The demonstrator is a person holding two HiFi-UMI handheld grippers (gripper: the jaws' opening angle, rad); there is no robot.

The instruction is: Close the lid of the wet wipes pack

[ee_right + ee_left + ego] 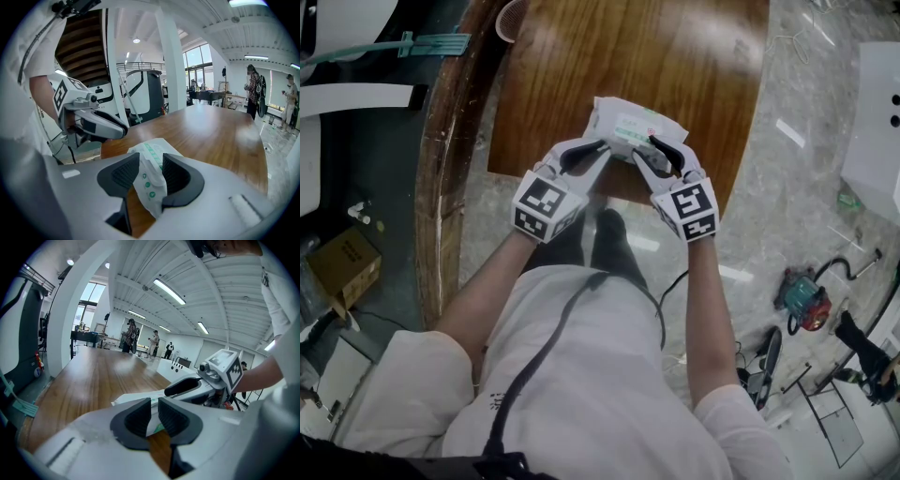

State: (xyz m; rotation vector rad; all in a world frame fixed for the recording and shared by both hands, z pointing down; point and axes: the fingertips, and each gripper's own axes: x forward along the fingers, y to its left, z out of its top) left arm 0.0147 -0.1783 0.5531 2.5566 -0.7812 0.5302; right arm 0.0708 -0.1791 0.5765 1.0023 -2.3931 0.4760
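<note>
A white wet wipes pack (636,127) with green print lies at the near edge of the wooden table (581,66). My left gripper (602,147) is at its left end and my right gripper (654,145) at its right end. In the right gripper view the right gripper (151,171) is shut on the pack's crimped end (149,185), which hangs between the pads. In the left gripper view the left gripper (154,408) has its pads almost together, with a thin white and green edge of the pack (136,399) pinched between them. The lid's state is hidden.
The table's near edge runs just under both grippers, with my legs and stone floor below. A clear cup (511,19) sits at the far left of the table. Tools (806,300) lie on the floor at right, and a cardboard box (342,262) at left.
</note>
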